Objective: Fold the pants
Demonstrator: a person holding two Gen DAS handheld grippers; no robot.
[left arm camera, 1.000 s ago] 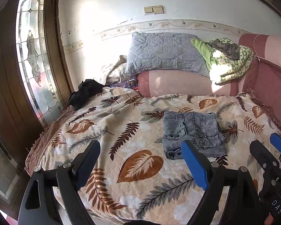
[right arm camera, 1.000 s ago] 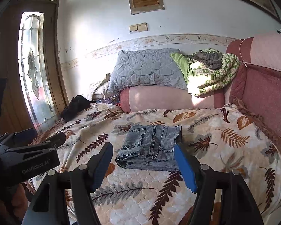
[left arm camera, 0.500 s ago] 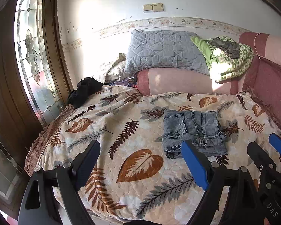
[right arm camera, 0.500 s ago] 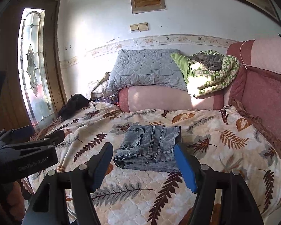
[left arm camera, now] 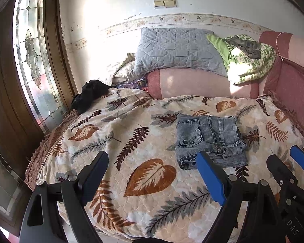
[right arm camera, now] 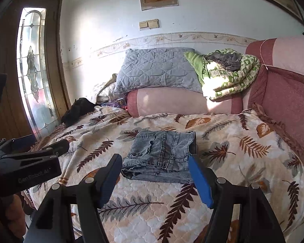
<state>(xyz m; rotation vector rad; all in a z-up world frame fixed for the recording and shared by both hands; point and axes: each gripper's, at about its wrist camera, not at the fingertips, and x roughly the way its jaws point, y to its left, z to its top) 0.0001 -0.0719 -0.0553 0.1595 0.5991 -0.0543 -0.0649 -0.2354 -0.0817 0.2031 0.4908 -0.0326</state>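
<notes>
Leaf-print bedspread (left arm camera: 131, 141), folded pants (left arm camera: 209, 137) lying right of centre, nearer the foot edge than the pillows.
Bare spread all round the pants; widest open stretch runs toward the glass-door (left arm camera: 30, 60) side. Pink bolster (left arm camera: 192, 83), grey pillow (left arm camera: 176, 50) and green quilt (left arm camera: 249, 64) line the wall end, pink sofa back (right arm camera: 289, 93) walls off the right edge. Left gripper (left arm camera: 152, 170) and right gripper (right arm camera: 154, 174) both hover off the foot edge, fingers spread, gripping nothing. Black cloth (left arm camera: 89, 95) at far-left corner, can't identify it.
</notes>
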